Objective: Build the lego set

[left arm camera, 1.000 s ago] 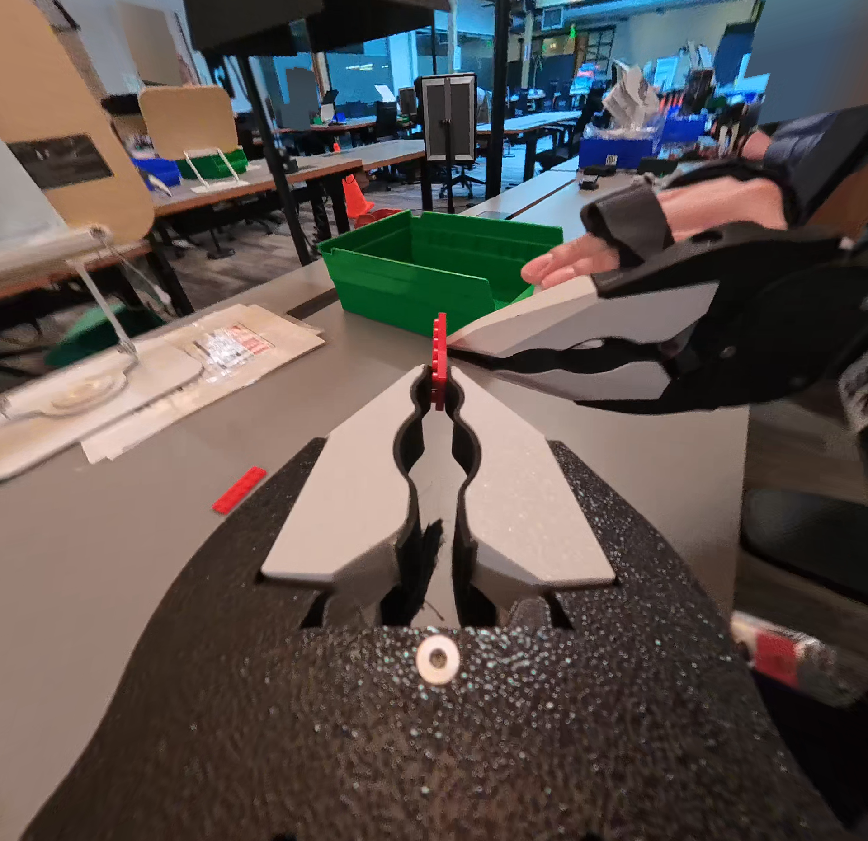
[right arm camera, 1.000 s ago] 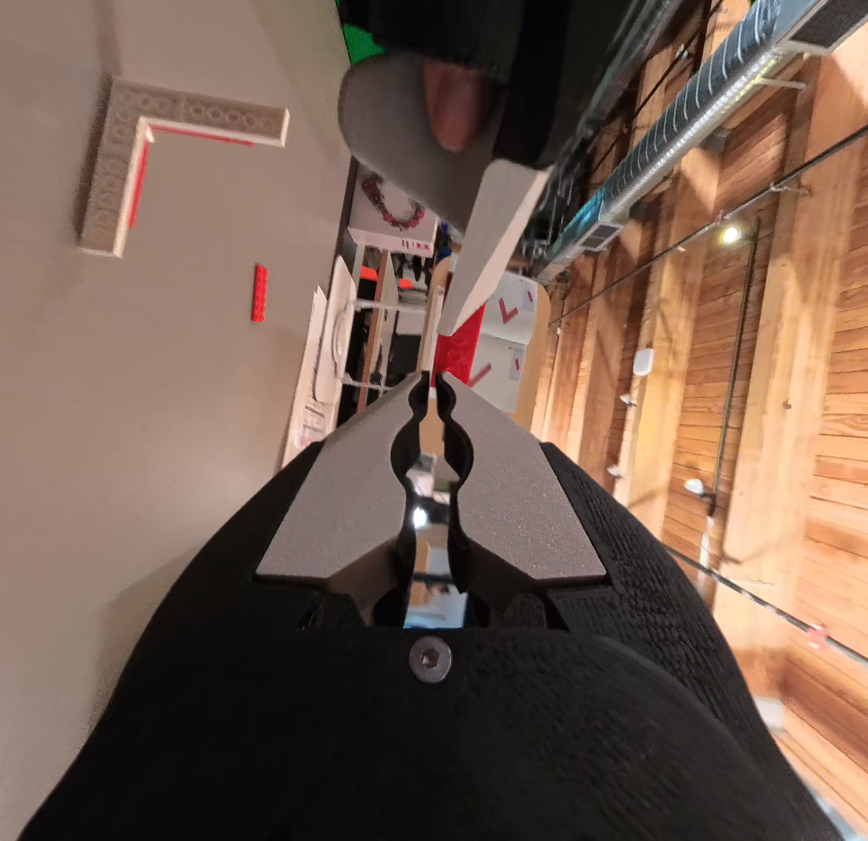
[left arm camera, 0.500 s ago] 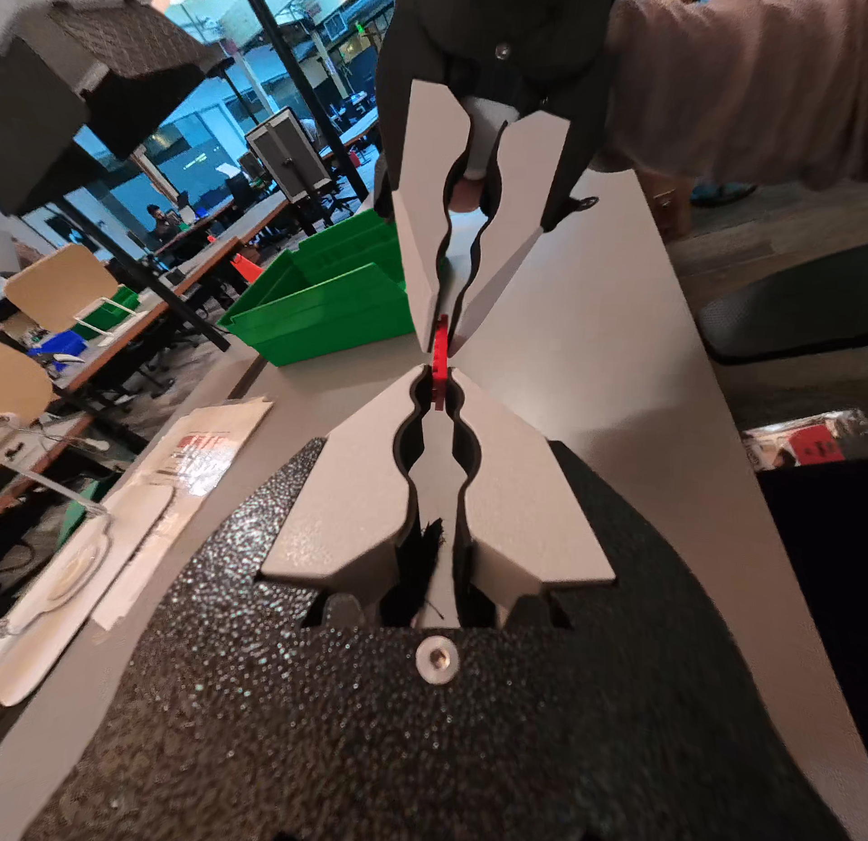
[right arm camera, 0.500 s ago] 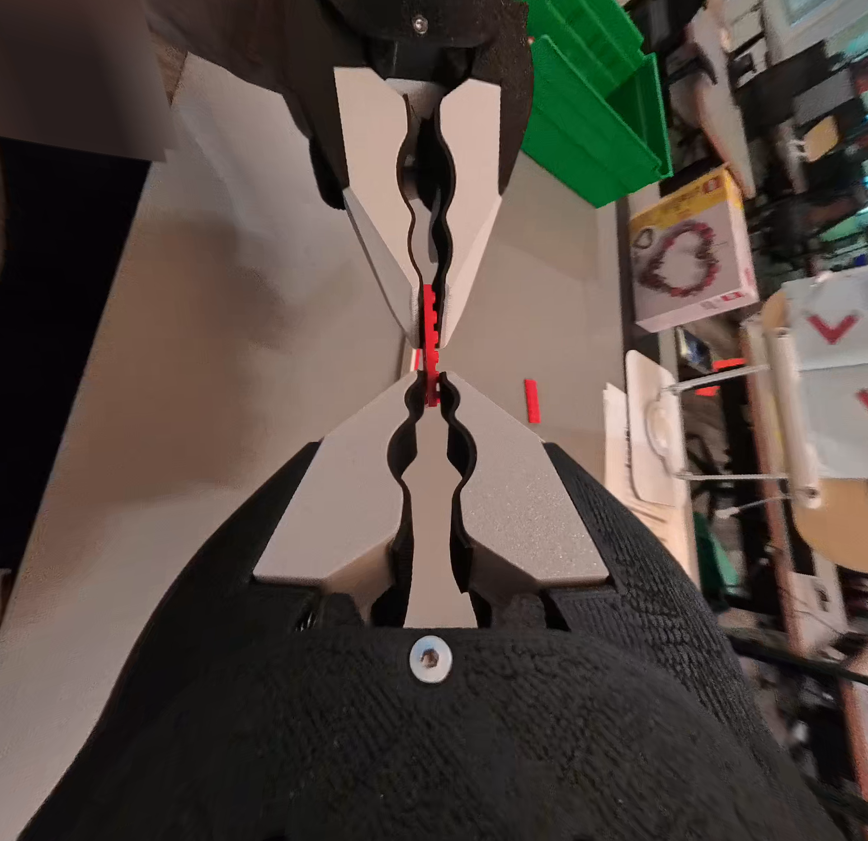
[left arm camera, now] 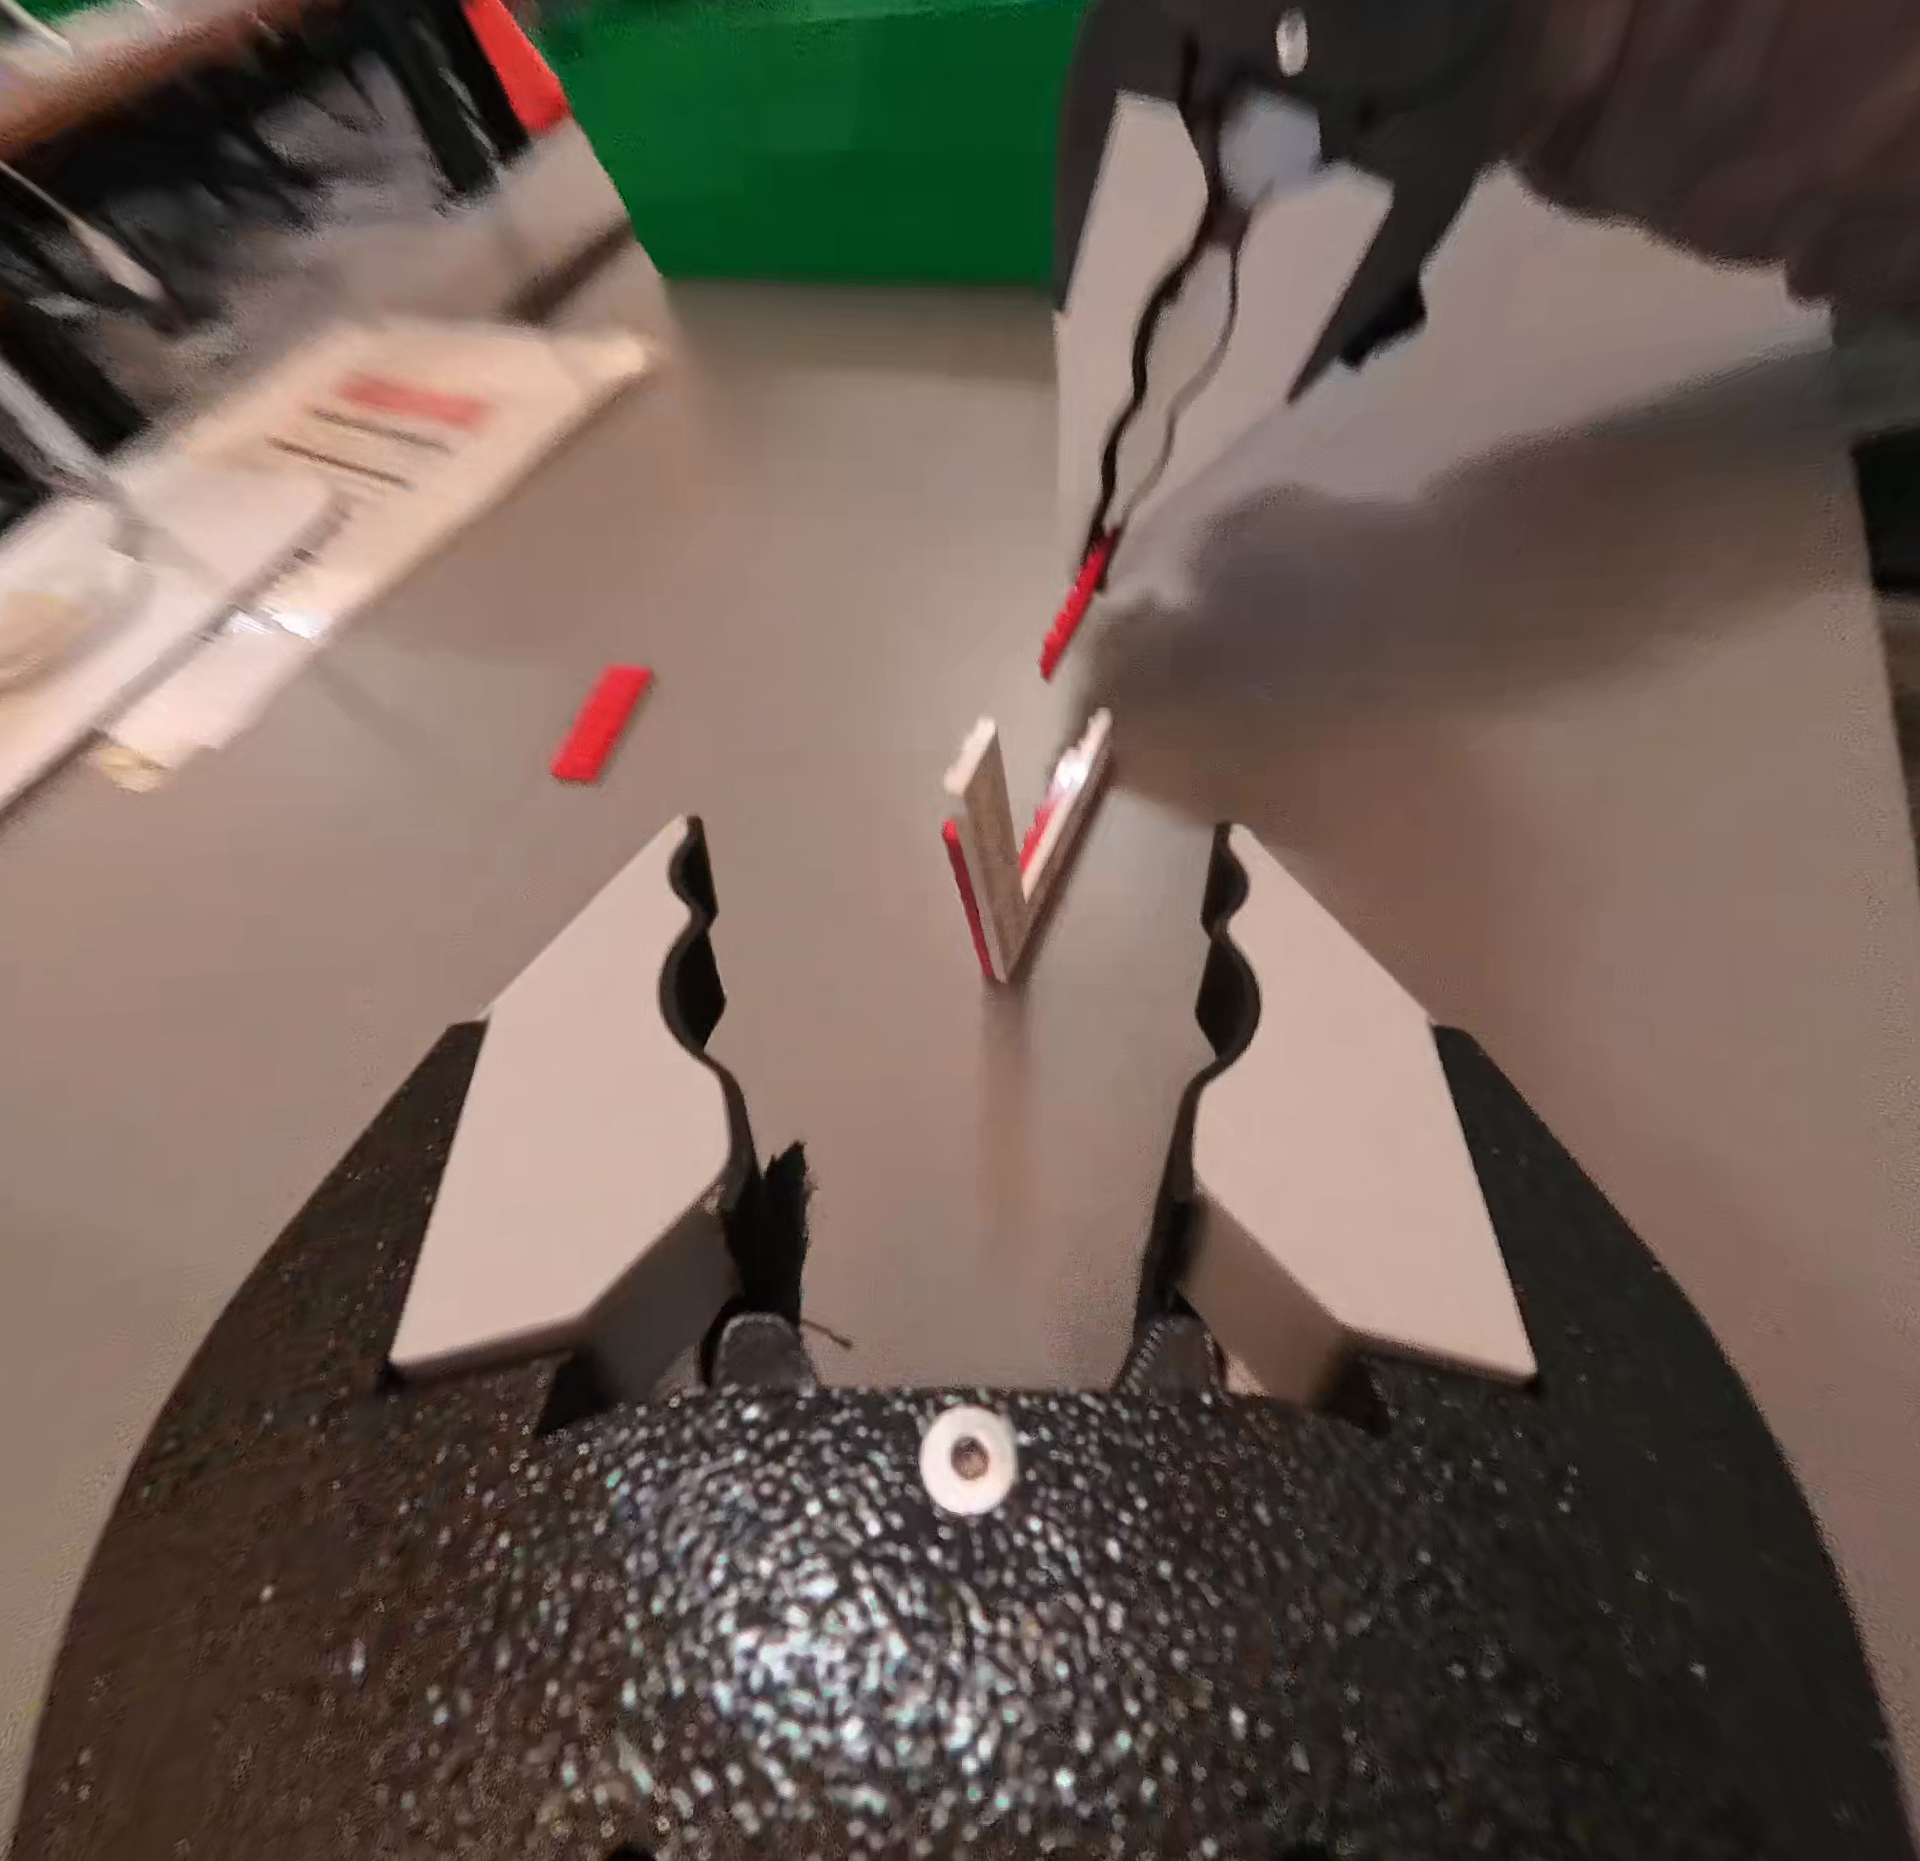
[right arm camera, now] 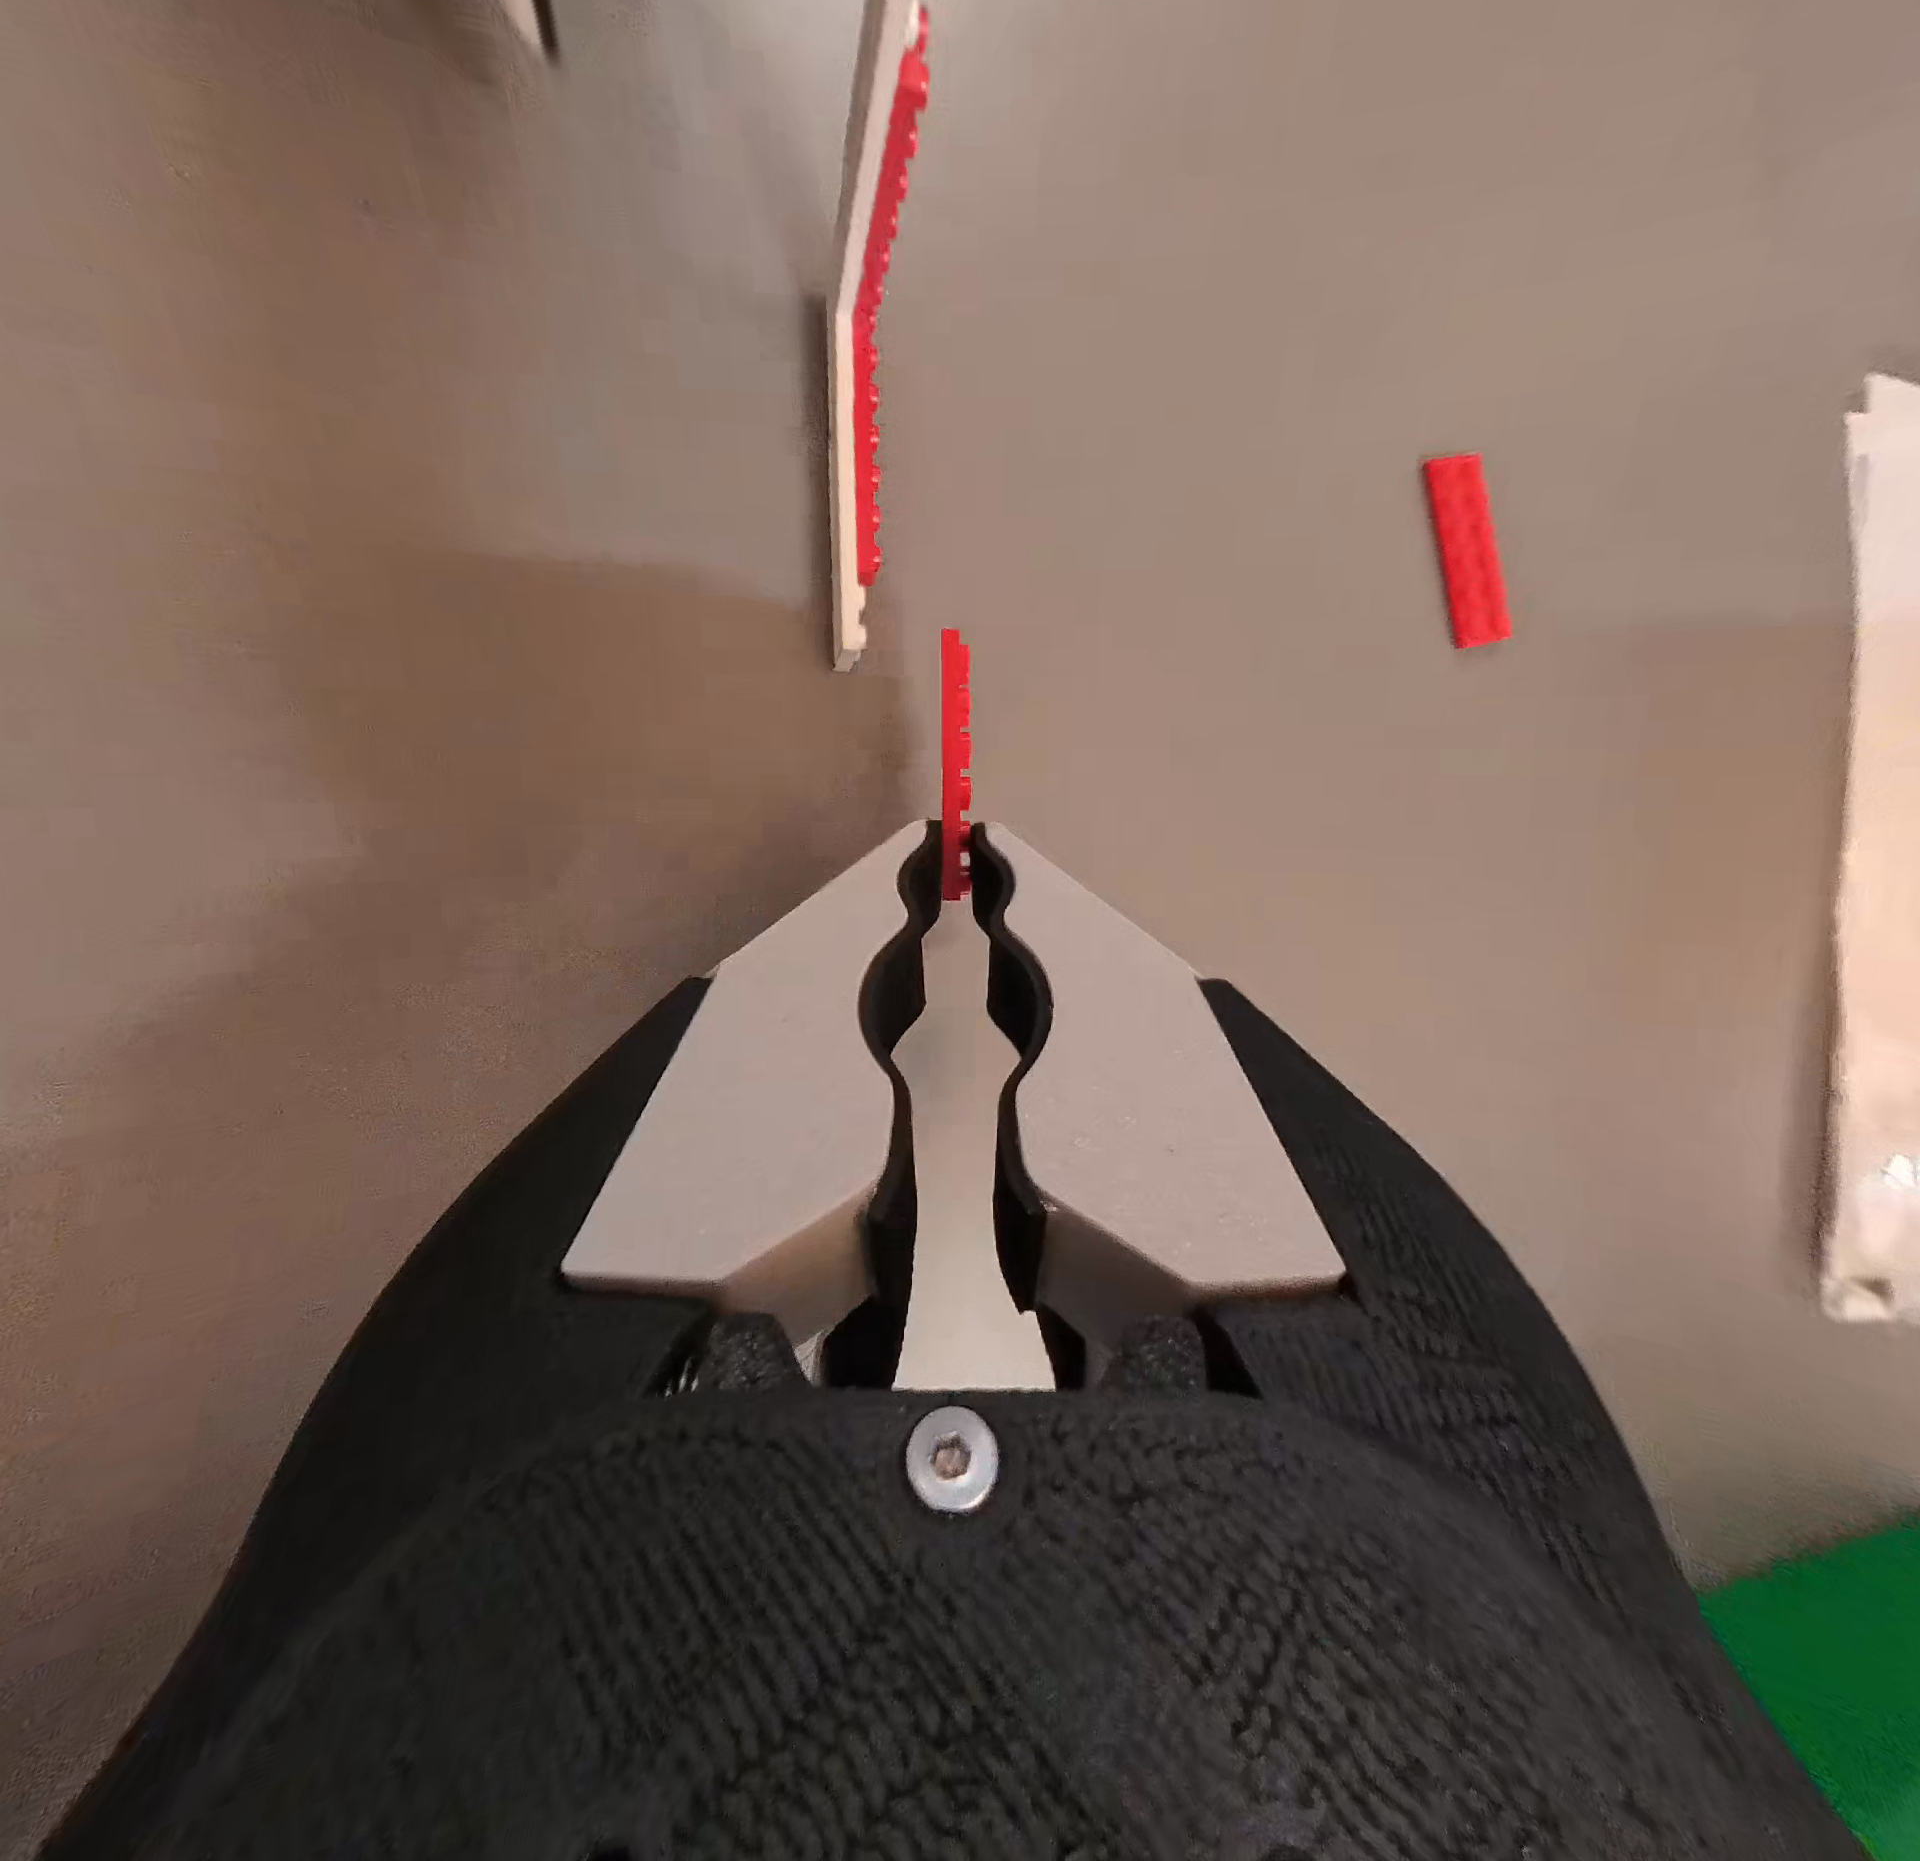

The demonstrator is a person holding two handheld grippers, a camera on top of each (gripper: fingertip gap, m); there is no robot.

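My left gripper [left arm camera: 956,855] is open and empty, low over the grey table. Just ahead of it lies the L-shaped white frame with red strips [left arm camera: 1023,855]; it also shows in the right wrist view [right arm camera: 868,357]. My right gripper [right arm camera: 951,826] is shut on a thin red plate [right arm camera: 954,762], held edge-on a little short of the frame's end. In the left wrist view the right gripper [left arm camera: 1107,523] comes down from above with that red plate [left arm camera: 1075,606] sticking out of its tips. A loose red plate [left arm camera: 603,720] lies flat on the table to the left, also seen in the right wrist view [right arm camera: 1467,552].
A green bin [left arm camera: 831,128] stands at the back of the table. White paper sheets [left arm camera: 343,481] lie at the left, and show at the right edge of the right wrist view [right arm camera: 1881,824]. A sleeved arm [left arm camera: 1714,97] reaches in from the upper right. Across from one pair of fingers to the other is roughly 12 cm.
The red plate passed from my left gripper to my right one. My left gripper opened and dropped toward the table. My right gripper turned and carried the plate toward the white frame.
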